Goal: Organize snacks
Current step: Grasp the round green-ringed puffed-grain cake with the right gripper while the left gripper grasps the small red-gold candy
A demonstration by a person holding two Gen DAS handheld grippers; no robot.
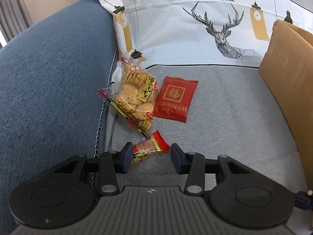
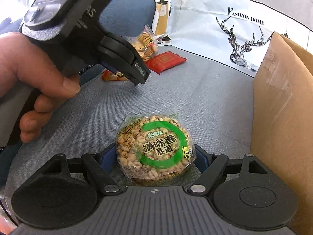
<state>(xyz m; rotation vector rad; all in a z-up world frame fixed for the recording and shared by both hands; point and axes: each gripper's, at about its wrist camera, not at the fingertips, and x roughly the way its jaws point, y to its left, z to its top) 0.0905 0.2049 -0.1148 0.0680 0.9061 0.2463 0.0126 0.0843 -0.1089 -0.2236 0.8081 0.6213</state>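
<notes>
Right gripper [image 2: 155, 156] clamps one puffed-grain cake [image 2: 155, 148]; three snacks beyond.

Snack packets on the grey cushion [image 1: 225, 105]: four.
- One clear bag of small biscuits [image 1: 135, 96].
- One flat red sachet [image 1: 175, 98].
- One small red-ended candy packet [image 1: 149, 148].
- One round puffed-grain cake [image 2: 156, 148] (green ring label).

Cardboard box [image 1: 285, 74]: one. Deer-print pillow [image 1: 195, 25]: one. Hand-held grippers: two, left hand-held gripper [image 1: 149, 157] and right hand-held gripper [image 2: 155, 156].
</notes>
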